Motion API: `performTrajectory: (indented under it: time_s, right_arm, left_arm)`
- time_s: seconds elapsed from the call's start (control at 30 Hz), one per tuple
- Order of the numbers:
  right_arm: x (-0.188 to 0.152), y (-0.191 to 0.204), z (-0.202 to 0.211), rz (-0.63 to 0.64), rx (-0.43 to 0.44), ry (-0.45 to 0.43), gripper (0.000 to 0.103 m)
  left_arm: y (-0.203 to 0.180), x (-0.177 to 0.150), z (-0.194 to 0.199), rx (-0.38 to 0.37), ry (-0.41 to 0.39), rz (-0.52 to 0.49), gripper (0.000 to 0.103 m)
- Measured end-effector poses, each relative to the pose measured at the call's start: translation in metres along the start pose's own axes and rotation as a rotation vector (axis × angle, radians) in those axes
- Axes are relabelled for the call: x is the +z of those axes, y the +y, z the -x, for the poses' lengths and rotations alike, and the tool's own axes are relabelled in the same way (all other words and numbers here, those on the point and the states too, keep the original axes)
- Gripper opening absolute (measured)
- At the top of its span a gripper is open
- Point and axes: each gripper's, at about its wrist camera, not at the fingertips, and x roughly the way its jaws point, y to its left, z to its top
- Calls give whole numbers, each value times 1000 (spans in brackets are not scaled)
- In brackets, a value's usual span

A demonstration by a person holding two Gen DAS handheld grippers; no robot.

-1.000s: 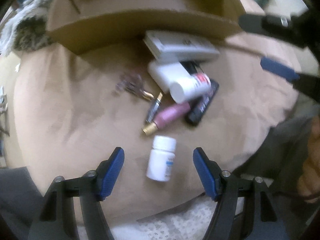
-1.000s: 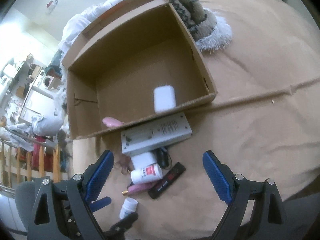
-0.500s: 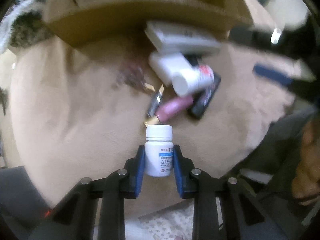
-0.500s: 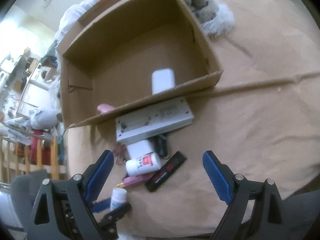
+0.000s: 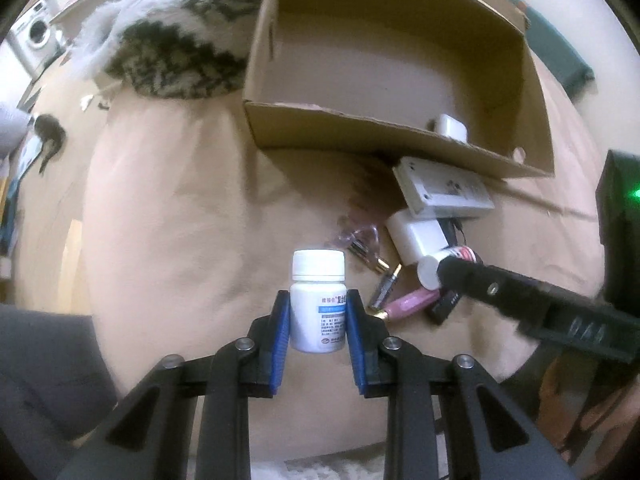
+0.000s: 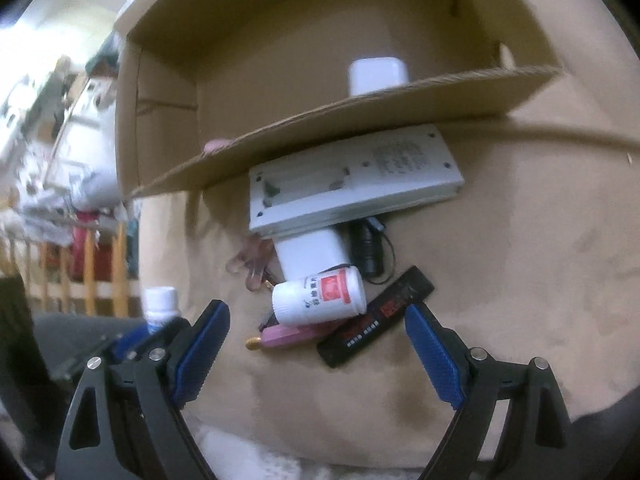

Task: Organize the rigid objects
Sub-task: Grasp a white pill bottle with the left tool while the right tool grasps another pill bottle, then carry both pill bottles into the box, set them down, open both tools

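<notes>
Smooth plastic cylindrical btl point(image 5: 318, 308) in left gripper point(image 5: 318, 334)

Dim, warm indoor light is tinting both views beige. Fisheye distortion is bending the edges, with black vignetting filling the corners. The box point(image 5: 384, 136) is casting a soft shadow over the clutter beneath it. Motion blur is smearing the right view, especially its overexposed left side; a green light point(image 5: 633, 193) is glowing.

White pill bottle point(image 5: 318, 306) blue-banded label with Chinese characters, unreadable; black bar point(image 6: 376, 318) print illegible
</notes>
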Motion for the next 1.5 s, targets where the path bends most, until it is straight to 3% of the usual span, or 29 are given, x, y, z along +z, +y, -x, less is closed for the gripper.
performTrajectory:
  time_s: [0.1,0.37,0.47,0.87,1.17,1.5]
  right_arm:
    - [1,12,-6,65,-45,-2,94]
    - [-3,33,-15,197,-122,-2,75]
    - [-4,33,-15,218,-145,-2,50]
    - [-13,31,8,224,-126,-61,49]
    - [-12,25,46,175,-79,-147,49]
    - [22,25,97,149,-10,-279,49]
  left_arm:
    - [10,5,1,7,-3,18,24]
    - [7,13,-8,28,-10,32,24]
    - [7,14,-8,38,-13,38,24]
    - [10,13,-1,70,-40,46,24]
    - [4,16,18,105,-122,3,24]
    - [-6,56,55,76,-205,-14,24]
